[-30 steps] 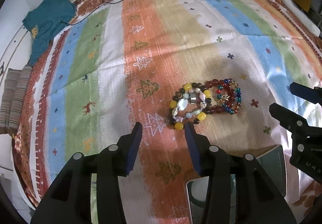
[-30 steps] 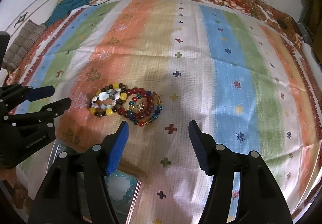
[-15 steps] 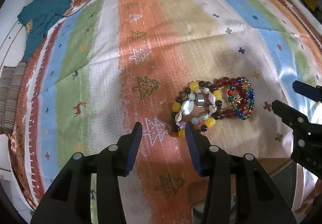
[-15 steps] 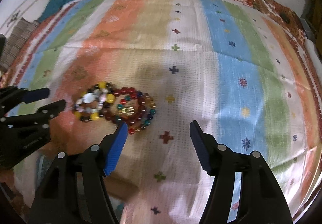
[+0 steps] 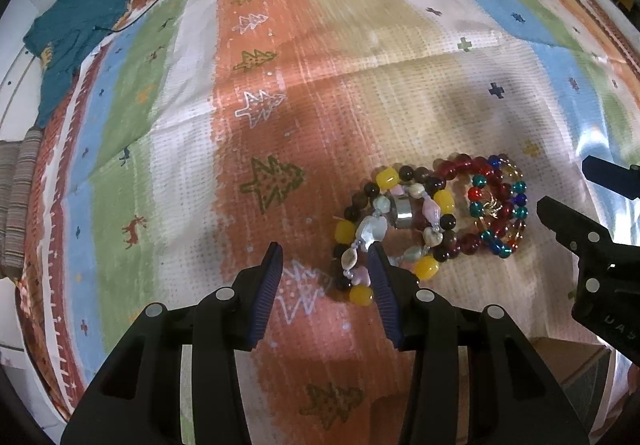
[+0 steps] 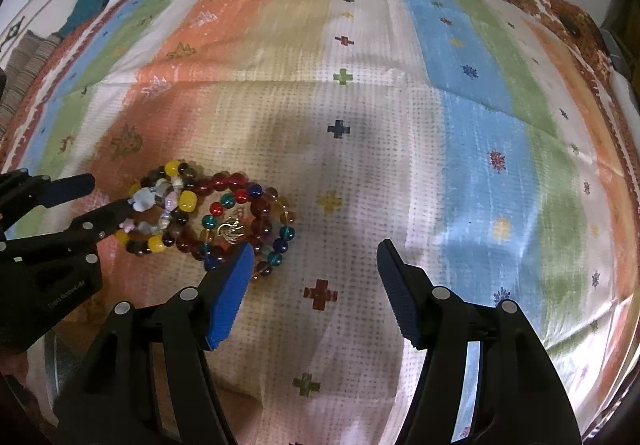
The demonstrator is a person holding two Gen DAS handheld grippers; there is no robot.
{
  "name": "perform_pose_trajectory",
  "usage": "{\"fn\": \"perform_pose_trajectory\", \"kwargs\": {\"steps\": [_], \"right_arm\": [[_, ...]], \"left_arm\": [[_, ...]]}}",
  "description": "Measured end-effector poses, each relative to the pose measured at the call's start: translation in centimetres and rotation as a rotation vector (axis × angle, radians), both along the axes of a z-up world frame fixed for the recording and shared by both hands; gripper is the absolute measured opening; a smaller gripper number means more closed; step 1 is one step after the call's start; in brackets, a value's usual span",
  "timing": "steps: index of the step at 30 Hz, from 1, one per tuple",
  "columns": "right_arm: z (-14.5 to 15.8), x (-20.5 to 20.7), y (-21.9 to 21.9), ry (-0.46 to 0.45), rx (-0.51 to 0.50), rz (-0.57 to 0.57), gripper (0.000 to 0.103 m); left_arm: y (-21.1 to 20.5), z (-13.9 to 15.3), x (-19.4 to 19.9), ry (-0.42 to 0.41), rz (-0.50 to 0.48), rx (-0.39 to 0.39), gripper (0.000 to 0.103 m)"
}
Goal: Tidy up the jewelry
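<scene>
A pile of bead bracelets lies on the striped cloth: a yellow-and-brown one with shells (image 5: 390, 225) and a red, blue and teal one with a gold charm (image 5: 494, 209). My left gripper (image 5: 325, 259) is open, its right finger at the near edge of the yellow bracelet. In the right wrist view the pile (image 6: 208, 217) sits left of centre. My right gripper (image 6: 316, 257) is open and empty, its left finger by the red and teal bracelet (image 6: 248, 221). The left gripper (image 6: 94, 201) reaches in from the left.
The striped patterned cloth (image 5: 320, 57) covers the surface. A teal garment (image 5: 72, 29) and a cable lie at the far left edge. A box corner (image 5: 576, 361) shows at the lower right, near the right gripper (image 5: 568, 189).
Both grippers have moved forward and down toward the bracelets. The left finger now reaches the yellow bracelet's edge. The box has slid mostly out of both views.
</scene>
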State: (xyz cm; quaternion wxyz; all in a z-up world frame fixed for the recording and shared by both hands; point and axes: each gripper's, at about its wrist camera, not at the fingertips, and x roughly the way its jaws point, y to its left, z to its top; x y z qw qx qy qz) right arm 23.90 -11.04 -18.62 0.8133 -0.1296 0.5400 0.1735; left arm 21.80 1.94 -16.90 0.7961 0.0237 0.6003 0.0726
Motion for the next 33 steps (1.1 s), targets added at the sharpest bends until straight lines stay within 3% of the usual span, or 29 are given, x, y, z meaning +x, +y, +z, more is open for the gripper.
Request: {"fn": "perform_pose_trajectory", "kwargs": {"steps": [4, 5, 8, 12, 18, 21, 23, 26, 33], "right_arm": [[-0.5, 0.4, 0.1, 0.009, -0.008, -0.002, 0.062], [-0.6, 0.4, 0.1, 0.011, -0.008, -0.001, 0.057], [-1.0, 0.6, 0.3, 0.021, -0.013, 0.003, 0.052], [-1.8, 0.8, 0.7, 0.027, -0.035, 0.012, 0.048], [-2.3, 1.0, 1.1, 0.03, -0.028, 0.029, 0.04], [-2.5, 1.0, 1.4, 0.042, -0.015, 0.041, 0.028], [-2.5, 1.0, 1.5, 0.057, 0.003, 0.051, 0.014], [-2.3, 0.7, 1.8, 0.055, 0.008, 0.062, 0.006], [-1.8, 0.7, 1.2, 0.046, 0.018, 0.054, 0.001]], "left_arm": [[-0.3, -0.6, 0.4, 0.013, -0.013, 0.003, 0.041], [-0.3, -0.7, 0.5, 0.016, -0.016, 0.006, 0.04], [-0.4, -1.2, 0.6, 0.026, -0.022, 0.009, 0.033], [-0.5, -1.6, 0.7, 0.035, -0.031, 0.03, 0.015], [-0.8, -1.6, 0.6, 0.029, -0.042, 0.056, 0.014], [-0.7, -1.2, 0.4, 0.018, -0.038, 0.041, 0.011], [-0.6, -0.8, 0.4, 0.008, -0.036, 0.034, 0.007], [-0.7, -0.1, 0.3, -0.006, -0.038, 0.019, 0.007], [-1.3, 1.1, -0.1, -0.031, -0.049, 0.002, 0.007]]}}
